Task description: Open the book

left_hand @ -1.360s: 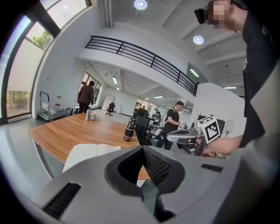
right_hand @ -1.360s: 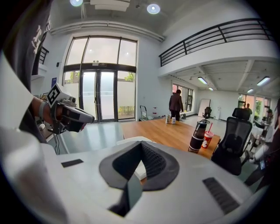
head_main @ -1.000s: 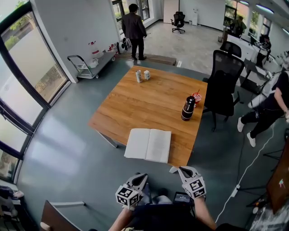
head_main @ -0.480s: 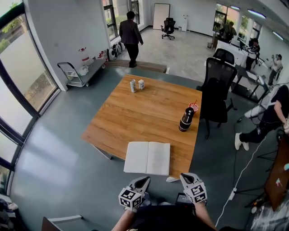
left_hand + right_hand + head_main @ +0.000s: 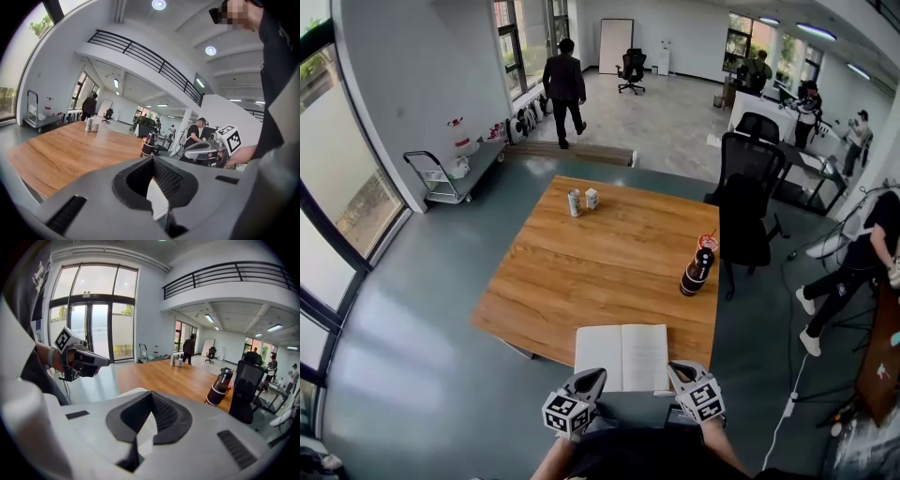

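The book point(image 5: 622, 356) lies open, white pages up, at the near edge of the wooden table point(image 5: 609, 253). My left gripper point(image 5: 592, 377) is at the book's near left corner and my right gripper point(image 5: 677, 368) at its near right corner, both just over the edge. Both stand shut with nothing between their jaws. In the left gripper view the shut gripper point(image 5: 152, 160) shows a strip of white page point(image 5: 157, 197) through its gap. The right gripper view shows the same: shut gripper point(image 5: 150, 394), page point(image 5: 143, 432) below.
A dark bottle point(image 5: 696, 270) with a red cup behind it stands at the table's right edge. Two small cans point(image 5: 575, 202) stand at the far side. A black office chair point(image 5: 742, 220) is to the right, a trolley point(image 5: 450, 173) to the left, and a person point(image 5: 563, 89) walks away beyond.
Both grippers have moved forward from short of the table to the open book's near edge. The book has not moved on the table.
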The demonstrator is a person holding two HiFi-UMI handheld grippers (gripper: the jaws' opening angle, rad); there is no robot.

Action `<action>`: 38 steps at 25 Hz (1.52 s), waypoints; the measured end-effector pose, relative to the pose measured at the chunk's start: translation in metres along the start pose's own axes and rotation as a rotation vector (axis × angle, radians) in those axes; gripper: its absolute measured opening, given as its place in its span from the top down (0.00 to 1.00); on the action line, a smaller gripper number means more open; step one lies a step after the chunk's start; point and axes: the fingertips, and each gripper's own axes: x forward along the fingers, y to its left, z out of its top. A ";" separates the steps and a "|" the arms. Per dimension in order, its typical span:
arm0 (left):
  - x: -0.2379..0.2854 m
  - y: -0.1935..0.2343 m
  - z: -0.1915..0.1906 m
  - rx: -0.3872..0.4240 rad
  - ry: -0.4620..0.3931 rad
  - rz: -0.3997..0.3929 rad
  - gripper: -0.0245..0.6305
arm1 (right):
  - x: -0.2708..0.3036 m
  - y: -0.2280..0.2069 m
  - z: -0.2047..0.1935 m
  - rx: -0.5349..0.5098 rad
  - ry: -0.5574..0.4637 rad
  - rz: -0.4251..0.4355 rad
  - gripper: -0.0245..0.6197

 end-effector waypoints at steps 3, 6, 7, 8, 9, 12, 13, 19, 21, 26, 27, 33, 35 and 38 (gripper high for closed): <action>-0.001 0.028 0.003 -0.001 -0.004 -0.002 0.96 | 0.018 0.002 0.004 0.001 0.018 -0.014 0.98; -0.006 0.048 0.002 -0.014 0.008 -0.015 0.96 | 0.028 0.006 0.004 0.012 0.030 -0.041 0.98; -0.009 0.053 0.000 -0.012 0.020 -0.028 0.96 | 0.030 0.009 0.001 0.020 0.038 -0.052 0.98; -0.011 0.057 -0.001 -0.004 0.033 -0.043 0.96 | 0.032 0.013 -0.005 0.029 0.051 -0.064 0.98; -0.012 0.061 -0.003 0.008 0.046 -0.058 0.96 | 0.034 0.015 -0.011 0.035 0.059 -0.076 0.98; -0.011 0.072 -0.008 0.037 0.080 -0.087 0.96 | 0.039 0.020 -0.021 0.041 0.082 -0.103 0.98; -0.011 0.075 -0.010 0.042 0.089 -0.092 0.96 | 0.039 0.022 -0.026 0.051 0.095 -0.105 0.98; 0.007 0.091 -0.001 0.090 0.068 -0.110 0.96 | 0.054 0.011 -0.039 0.083 0.103 -0.123 0.98; 0.003 0.083 0.003 0.062 0.083 -0.111 0.96 | 0.049 0.019 -0.039 0.115 0.115 -0.113 0.98; 0.007 0.063 -0.014 0.005 0.128 -0.135 0.96 | 0.050 0.040 -0.081 0.205 0.200 -0.052 0.98; 0.009 0.061 -0.019 0.002 0.138 -0.140 0.96 | 0.053 0.043 -0.089 0.222 0.221 -0.034 0.95; 0.025 0.049 -0.042 -0.003 0.192 -0.175 0.96 | 0.059 0.041 -0.136 0.281 0.314 -0.015 0.86; 0.029 0.047 -0.045 -0.001 0.204 -0.182 0.96 | 0.062 0.038 -0.147 0.301 0.331 -0.036 0.84; 0.033 0.045 -0.050 -0.004 0.220 -0.190 0.96 | 0.065 0.029 -0.162 0.346 0.350 -0.081 0.78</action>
